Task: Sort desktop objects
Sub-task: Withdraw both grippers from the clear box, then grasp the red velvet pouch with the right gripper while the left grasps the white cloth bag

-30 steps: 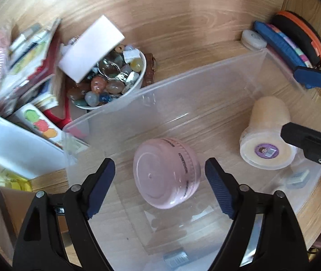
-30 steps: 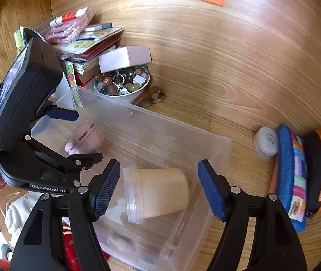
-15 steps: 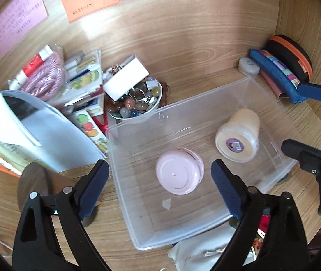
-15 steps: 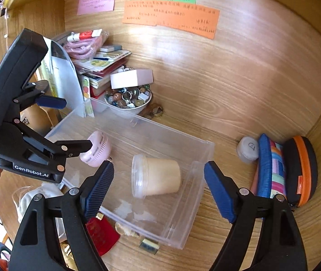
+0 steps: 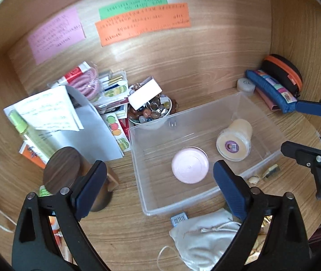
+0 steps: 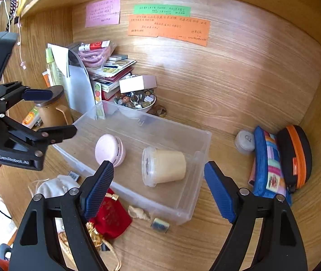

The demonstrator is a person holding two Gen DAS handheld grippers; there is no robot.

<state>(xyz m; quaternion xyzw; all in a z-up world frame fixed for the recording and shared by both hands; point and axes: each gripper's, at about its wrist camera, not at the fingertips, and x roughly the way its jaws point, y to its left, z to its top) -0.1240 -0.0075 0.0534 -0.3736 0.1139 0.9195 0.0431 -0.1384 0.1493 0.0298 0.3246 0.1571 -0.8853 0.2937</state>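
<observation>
A bin sits mid-desk with a round case and, to its right, a tub on its side. Behind its left corner stands a bowl under a small box. A mug stands left; pouches lie far right. In front lie a cloth bag and what may be a shell.

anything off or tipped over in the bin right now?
Yes: the cream lidded cup lies on its side in the clear bin, lid toward the pink round case, which rests tilted on edge. No spill visible.
</observation>
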